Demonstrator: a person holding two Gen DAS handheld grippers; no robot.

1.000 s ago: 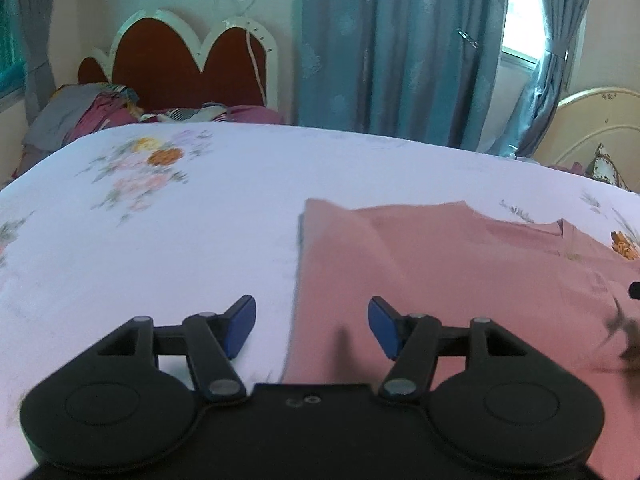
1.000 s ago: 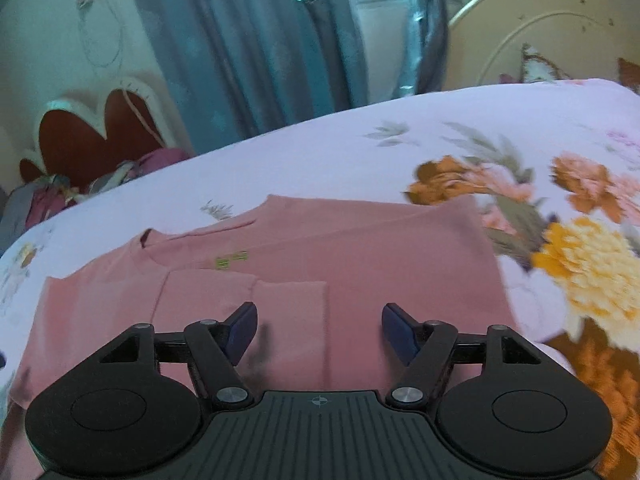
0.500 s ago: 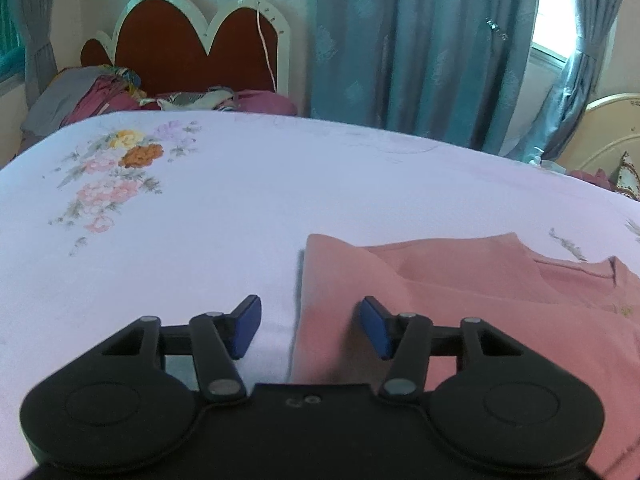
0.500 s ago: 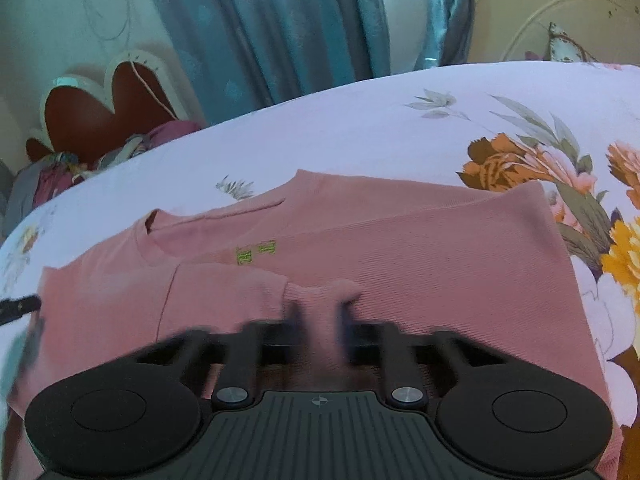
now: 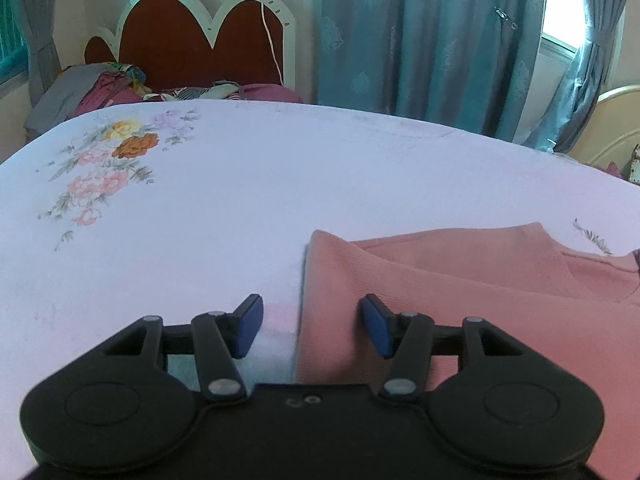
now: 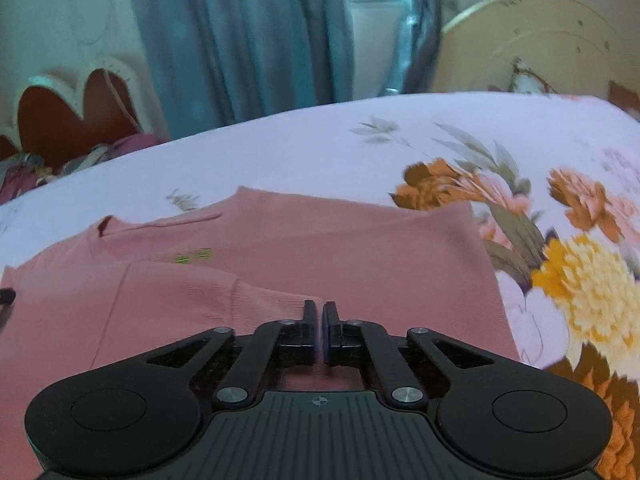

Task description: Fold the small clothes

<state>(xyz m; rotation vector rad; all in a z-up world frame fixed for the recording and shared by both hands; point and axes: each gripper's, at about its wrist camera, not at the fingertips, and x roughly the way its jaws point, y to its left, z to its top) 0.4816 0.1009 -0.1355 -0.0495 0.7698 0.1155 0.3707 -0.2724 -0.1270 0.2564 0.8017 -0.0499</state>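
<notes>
A pink shirt (image 5: 480,280) lies flat on the flowered bed sheet (image 5: 240,200), its neckline toward the far side. My left gripper (image 5: 311,308) is open and straddles the shirt's left edge, one blue pad over the sheet and the other over the fabric, neither pressing. In the right wrist view the shirt (image 6: 360,256) has a sleeve folded inward across its body. My right gripper (image 6: 319,308) is shut, its tips pinching the cuff end of that folded sleeve. A black tip of the left gripper (image 6: 6,296) shows at the far left edge.
A red and white headboard (image 5: 200,40) with a pile of clothes (image 5: 100,88) stands beyond the bed. Blue curtains (image 5: 420,40) hang behind it. A cream bed end (image 6: 540,40) rises at the right. The white sheet stretches left of the shirt.
My right gripper went from wide open to shut on the folded sleeve's cuff. My left gripper moved down to the shirt's left edge and its jaws narrowed a little.
</notes>
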